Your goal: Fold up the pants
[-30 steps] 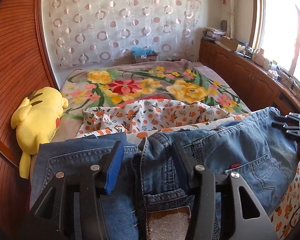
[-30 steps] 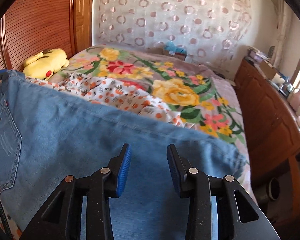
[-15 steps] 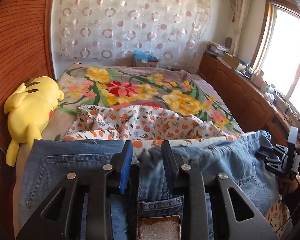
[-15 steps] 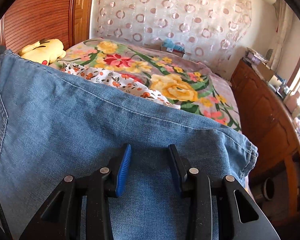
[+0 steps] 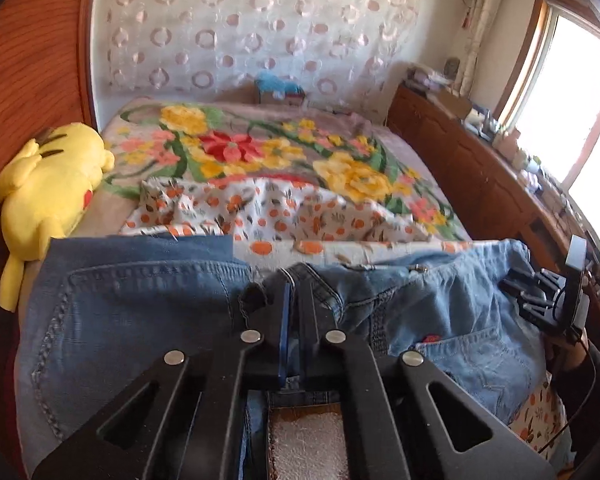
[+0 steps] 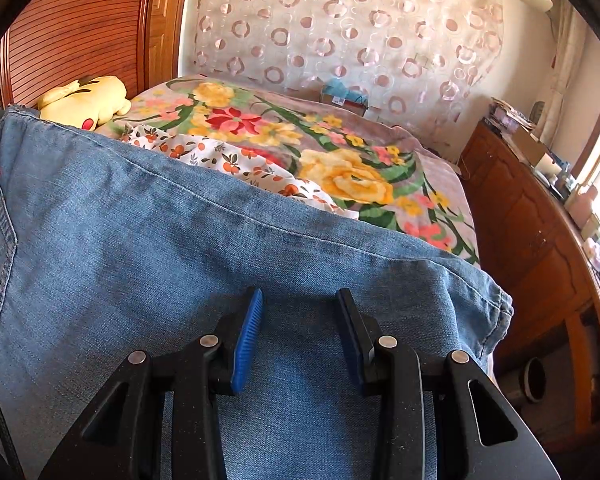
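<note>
Jeans lie across the near end of the bed, on top of the orange-print sheet, waistband end on my left side, legs running to my right.

Left gripper: fingers have just been closing and are now pinched together on the waistband at the fly, denim bunched up between them. Grip looks set.

Right gripper: fingers part open, hovering over the leg, near the hem. Cloth passes flat beneath them and I see no pinch, so nothing is held there yet.

Step in hand, as I read it: securing both ends before the fold. Left end done, right end pending.

Next move calls for: lower the right fingers onto the leg, gather a fold of denim and close. Then lift both ends together and carry one over the other, keeping the cloth taut so it doesn't drag the sheet. The yellow plush toy sits beyond the waistband end, by the headboard; keep the fold off it.
</note>
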Demonstrator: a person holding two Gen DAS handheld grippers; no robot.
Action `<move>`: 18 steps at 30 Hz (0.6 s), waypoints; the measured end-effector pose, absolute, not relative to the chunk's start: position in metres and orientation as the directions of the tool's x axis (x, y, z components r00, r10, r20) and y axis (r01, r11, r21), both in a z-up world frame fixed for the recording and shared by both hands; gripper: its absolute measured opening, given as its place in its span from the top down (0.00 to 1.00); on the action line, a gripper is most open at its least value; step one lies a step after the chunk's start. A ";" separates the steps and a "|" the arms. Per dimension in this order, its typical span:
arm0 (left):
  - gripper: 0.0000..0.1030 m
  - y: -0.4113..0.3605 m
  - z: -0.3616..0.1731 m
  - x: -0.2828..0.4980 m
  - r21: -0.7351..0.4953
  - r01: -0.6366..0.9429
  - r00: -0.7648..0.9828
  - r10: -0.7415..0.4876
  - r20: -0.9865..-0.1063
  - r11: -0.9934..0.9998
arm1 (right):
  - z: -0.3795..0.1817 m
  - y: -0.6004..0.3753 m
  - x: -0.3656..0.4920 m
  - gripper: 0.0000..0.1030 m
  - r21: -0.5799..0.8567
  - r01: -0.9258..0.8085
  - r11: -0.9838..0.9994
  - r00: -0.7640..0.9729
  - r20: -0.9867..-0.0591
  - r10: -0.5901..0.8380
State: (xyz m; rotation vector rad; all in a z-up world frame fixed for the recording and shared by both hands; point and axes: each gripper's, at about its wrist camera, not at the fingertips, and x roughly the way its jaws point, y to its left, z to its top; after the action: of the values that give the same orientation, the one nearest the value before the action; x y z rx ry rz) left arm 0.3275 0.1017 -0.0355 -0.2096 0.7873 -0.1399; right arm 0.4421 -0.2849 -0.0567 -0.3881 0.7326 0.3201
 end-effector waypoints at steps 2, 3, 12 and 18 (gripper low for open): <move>1.00 0.112 -0.020 0.316 -0.263 0.008 0.764 -0.176 -0.621 0.965 | -0.057 -0.285 0.443 0.62 -0.230 -0.413 0.881 0.701 -0.698 0.146; 1.00 0.117 -0.013 0.312 -0.250 -0.028 0.791 -0.132 -0.598 0.968 | -0.057 -0.285 0.443 0.62 -0.231 -0.411 0.882 0.704 -0.694 0.147; 0.93 0.116 -0.007 0.315 -0.166 -0.064 0.784 -0.053 -0.619 0.984 | -0.058 -0.286 0.444 0.62 -0.231 -0.411 0.882 0.705 -0.693 0.147; 0.75 0.103 -0.023 0.327 -0.149 -0.023 0.743 -0.083 -0.664 0.989 | -0.059 -0.286 0.444 0.62 -0.239 -0.410 0.880 0.709 -0.690 0.143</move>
State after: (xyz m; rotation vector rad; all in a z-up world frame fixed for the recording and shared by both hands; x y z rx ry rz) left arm 0.3273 0.1026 -0.0228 -0.1514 0.7336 -0.0334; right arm 0.4441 -0.2856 -0.0589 -0.3955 0.7218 0.3158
